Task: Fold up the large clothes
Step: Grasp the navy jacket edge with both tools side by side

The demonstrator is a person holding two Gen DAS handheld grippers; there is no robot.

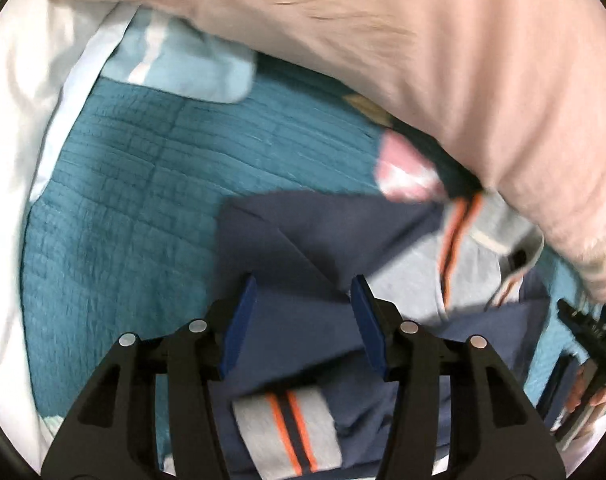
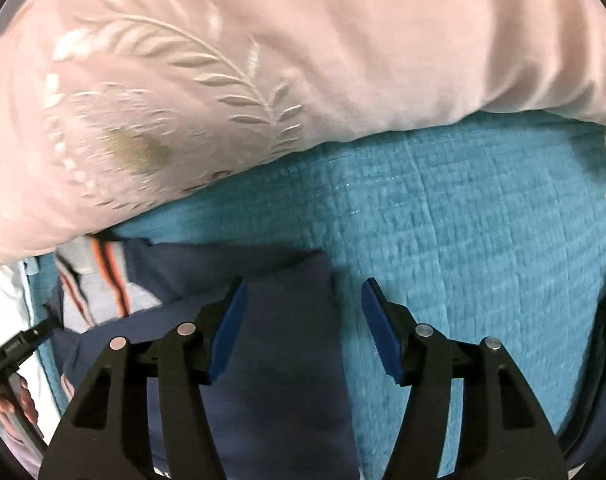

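Navy-blue garment with grey, orange-striped panels [image 1: 303,320] lying on the teal quilted bedspread [image 1: 123,200], directly under the spread, empty left gripper [image 1: 304,320]; the spread, empty right gripper [image 2: 305,328] straddles its right edge.

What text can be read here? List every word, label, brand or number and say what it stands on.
No text can be read in either view.
Other gripper's black body, seen from the right wrist: small pale marks, too blurred to read.
Pink pillow: embroidered leaf pattern only, no letters.
Navy and grey garment: orange stripes only, no print or label.
Teal quilt: no writing.
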